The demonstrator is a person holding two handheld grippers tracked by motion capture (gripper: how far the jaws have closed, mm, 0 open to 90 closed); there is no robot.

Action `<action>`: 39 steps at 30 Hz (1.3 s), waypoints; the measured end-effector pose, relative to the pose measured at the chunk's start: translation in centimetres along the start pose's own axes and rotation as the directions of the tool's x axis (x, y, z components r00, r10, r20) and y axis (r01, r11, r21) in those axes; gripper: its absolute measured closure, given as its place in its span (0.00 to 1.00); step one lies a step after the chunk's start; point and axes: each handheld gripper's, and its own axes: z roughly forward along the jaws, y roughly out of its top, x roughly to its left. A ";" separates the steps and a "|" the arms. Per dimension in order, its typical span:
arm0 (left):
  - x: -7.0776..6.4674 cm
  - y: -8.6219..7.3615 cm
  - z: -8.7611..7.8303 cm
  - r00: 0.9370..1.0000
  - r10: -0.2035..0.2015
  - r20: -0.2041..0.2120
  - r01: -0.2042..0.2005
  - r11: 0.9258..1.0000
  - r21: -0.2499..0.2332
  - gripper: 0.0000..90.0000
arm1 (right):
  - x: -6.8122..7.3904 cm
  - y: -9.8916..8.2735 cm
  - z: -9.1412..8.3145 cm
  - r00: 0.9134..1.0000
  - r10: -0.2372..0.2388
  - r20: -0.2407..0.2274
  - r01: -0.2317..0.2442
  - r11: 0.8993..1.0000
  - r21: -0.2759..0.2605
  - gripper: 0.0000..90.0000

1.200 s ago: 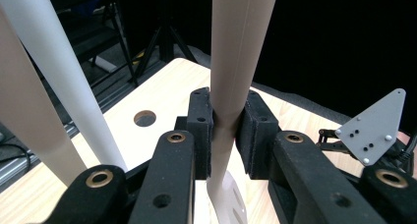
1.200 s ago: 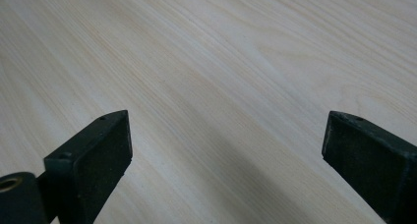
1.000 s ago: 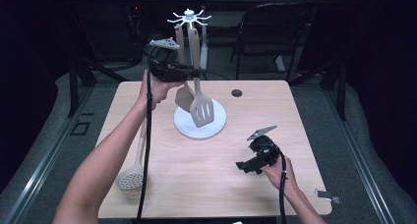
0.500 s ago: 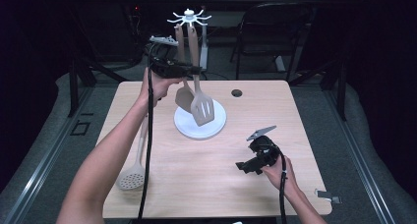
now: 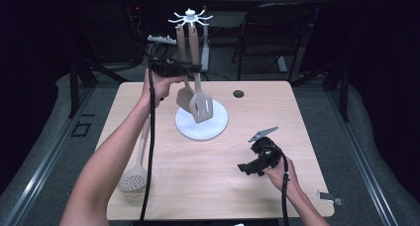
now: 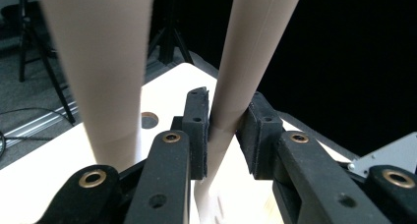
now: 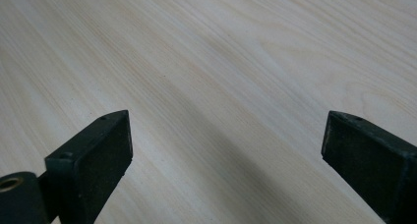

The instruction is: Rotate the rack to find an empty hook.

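Observation:
A white hanging stand (image 5: 190,19) rises from a round white base (image 5: 218,128) at the table's middle. Two beige utensils hang from it: a solid spatula (image 5: 184,98) and a slotted turner (image 5: 201,107). My left gripper (image 5: 197,67) is held level at the stand. Its pads touch both sides of the turner's handle (image 6: 231,106), and the jaws have just been easing open a little. The spatula's handle (image 6: 105,76) hangs just beside the left jaw. My right gripper (image 5: 246,169) rests low over the wood at the front right, open, with nothing between its jaws (image 7: 226,150).
A beige skimmer (image 5: 133,179) lies on the table's left side, partly under my left forearm. There is a dark cable hole (image 5: 238,93) at the back and a small metal piece (image 5: 329,198) at the front right corner. A black chair (image 5: 270,32) stands behind the table.
The left gripper has shifted only slightly at the turner's handle. The right gripper has stayed where it was.

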 end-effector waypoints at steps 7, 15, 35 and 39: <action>0.2 -0.4 0.0 0.998 -0.041 -0.045 0.039 0.999 -0.035 0.80 | 0.1 0.0 0.1 1.000 -0.009 -0.001 0.009 1.000 0.005 0.06; -1.0 -1.2 -0.2 0.988 -0.017 -0.153 0.006 0.997 -0.077 0.74 | 0.3 0.0 0.1 1.000 0.002 -0.012 -0.003 1.000 -0.001 0.06; -2.7 -3.1 -5.1 0.979 0.066 -0.195 -0.082 0.994 -0.073 0.76 | 0.4 0.3 0.2 1.000 -0.017 -0.003 0.017 1.000 0.010 0.07; -2.8 -2.2 -6.4 0.976 0.068 -0.206 -0.088 0.992 -0.090 0.82 | 0.3 0.4 0.4 1.000 -0.013 -0.002 0.013 1.000 0.018 0.07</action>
